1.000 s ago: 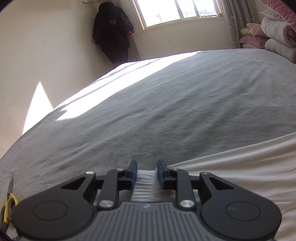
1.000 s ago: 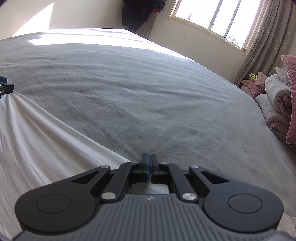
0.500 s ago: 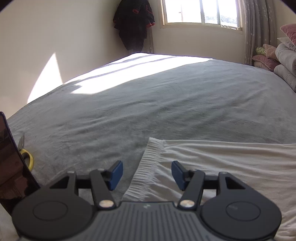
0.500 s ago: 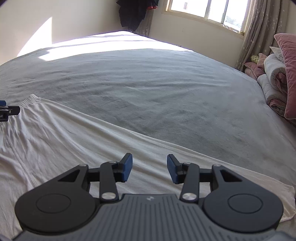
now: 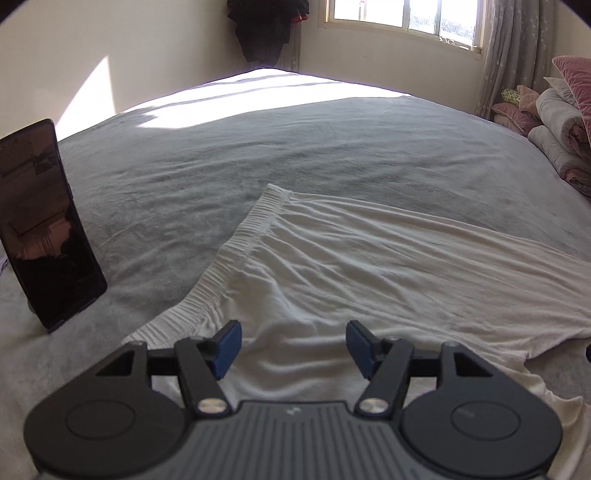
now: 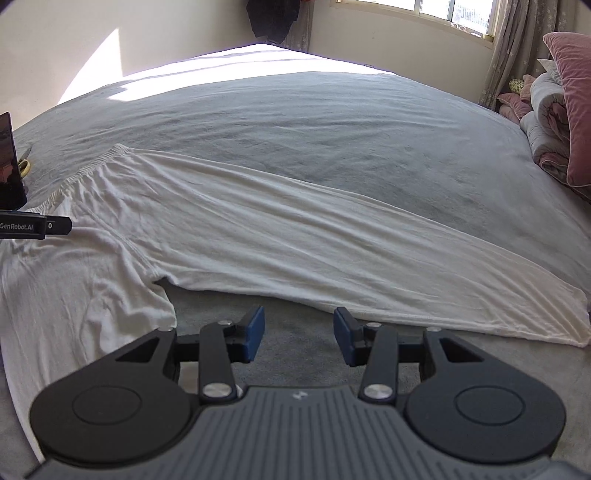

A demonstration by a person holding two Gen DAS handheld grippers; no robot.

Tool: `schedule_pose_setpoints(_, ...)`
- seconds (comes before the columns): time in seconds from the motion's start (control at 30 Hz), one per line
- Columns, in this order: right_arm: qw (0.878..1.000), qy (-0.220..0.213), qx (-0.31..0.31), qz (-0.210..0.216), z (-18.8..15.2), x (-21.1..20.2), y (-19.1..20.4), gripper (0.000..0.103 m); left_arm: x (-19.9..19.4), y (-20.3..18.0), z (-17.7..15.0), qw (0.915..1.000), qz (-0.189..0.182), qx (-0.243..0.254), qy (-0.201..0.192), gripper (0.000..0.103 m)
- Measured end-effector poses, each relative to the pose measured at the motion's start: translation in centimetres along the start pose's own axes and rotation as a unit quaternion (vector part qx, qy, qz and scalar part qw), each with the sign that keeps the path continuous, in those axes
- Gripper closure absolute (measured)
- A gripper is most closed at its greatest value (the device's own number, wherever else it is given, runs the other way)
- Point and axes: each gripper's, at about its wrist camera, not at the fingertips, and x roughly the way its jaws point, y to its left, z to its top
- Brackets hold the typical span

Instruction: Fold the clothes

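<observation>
White trousers (image 6: 280,236) are lying spread flat on the grey bed cover (image 6: 332,122), toward the near edge of the bed, with the gathered elastic waistband (image 5: 236,236) pointing to the left side and one long leg stretching away toward the right side, where its hem (image 6: 576,325) is ending short of the bedding. The second leg (image 6: 74,295) is falling toward the near edge, partly hidden behind the right tool's body.

The left gripper (image 5: 293,345) is hovering above the seat of the trousers just inside the waistband, its blue pads (image 5: 229,347) standing wide apart and gripping nothing. The right gripper (image 6: 298,338) is hanging over bare grey cover in the gap between the two legs, close to the crotch, its pads (image 6: 255,338) likewise spread and empty.

A dark phone (image 5: 40,221) is standing propped upright near the left edge of the bed, apart from the waistband. Something yellow (image 6: 24,166) is lying behind it; what it is cannot be told. Rolled quilts and pink pillows (image 6: 557,122) are piled along the right edge. Sunlight from the window (image 5: 402,18) is falling across the far corner, where dark clothes (image 5: 266,29) are hanging on the wall.
</observation>
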Motion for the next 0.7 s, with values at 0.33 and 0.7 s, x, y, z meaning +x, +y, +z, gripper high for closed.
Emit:
schedule_pose_setpoints(0.33,0.999,-0.017,0.028,-0.007,-6.3,-6.7,-0.8,0.058,-3.1,2.9,-1.9,0.9989,0.026,-0.032,-0.023,0.037)
schedule_pose_setpoints(0.7,1.0,-0.027,-0.004,-0.007,-11.7,-9.8,5.4,0.057,-3.2,6.1,-4.0,0.994,0.068,-0.085,-0.007,0.037)
